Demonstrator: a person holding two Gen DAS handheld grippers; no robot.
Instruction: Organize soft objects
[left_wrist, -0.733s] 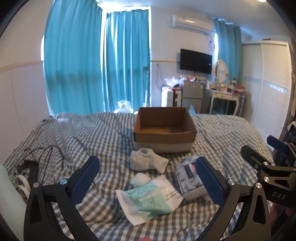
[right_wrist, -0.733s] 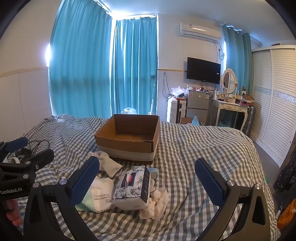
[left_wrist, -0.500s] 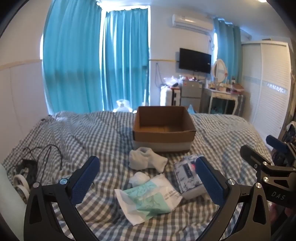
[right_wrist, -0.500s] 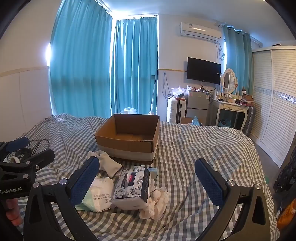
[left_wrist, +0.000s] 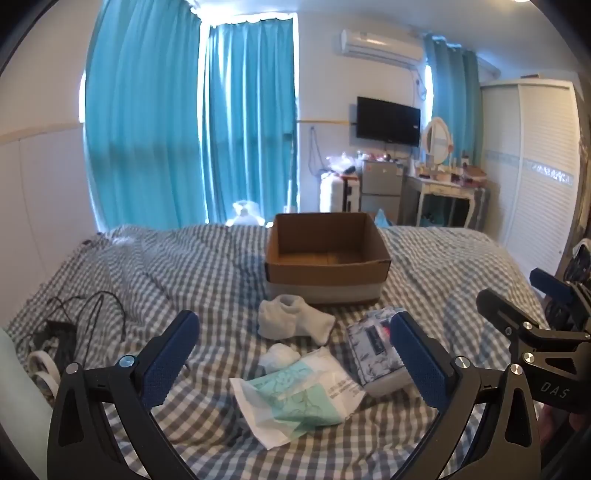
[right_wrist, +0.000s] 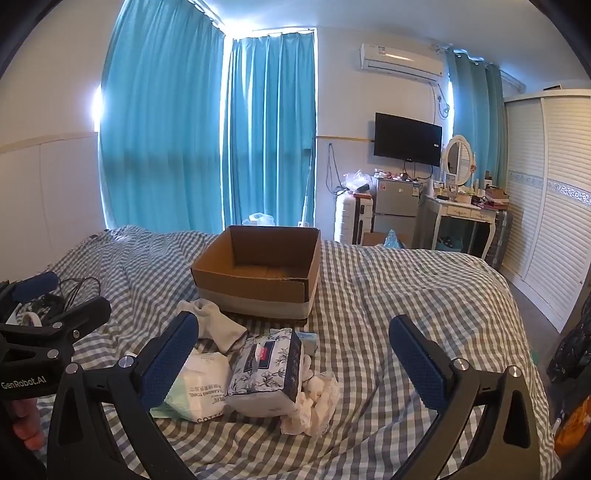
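An open cardboard box (left_wrist: 327, 258) (right_wrist: 258, 275) stands empty on the checked bed. In front of it lie a grey-white sock (left_wrist: 291, 321) (right_wrist: 216, 323), a small white bundle (left_wrist: 279, 356), a green-and-white towel pack (left_wrist: 295, 398) (right_wrist: 195, 387), a blue floral tissue pack (left_wrist: 373, 350) (right_wrist: 267, 369) and a white lacy cloth (right_wrist: 314, 402). My left gripper (left_wrist: 295, 358) is open and empty above the towel pack. My right gripper (right_wrist: 293, 354) is open and empty above the tissue pack.
Black cables (left_wrist: 85, 314) and tape rolls (left_wrist: 40, 365) lie at the bed's left edge. A fridge (right_wrist: 395, 206), a dressing table (right_wrist: 461, 218) and a white wardrobe (right_wrist: 554, 221) stand beyond the bed on the right. Blue curtains (right_wrist: 207, 147) hang behind.
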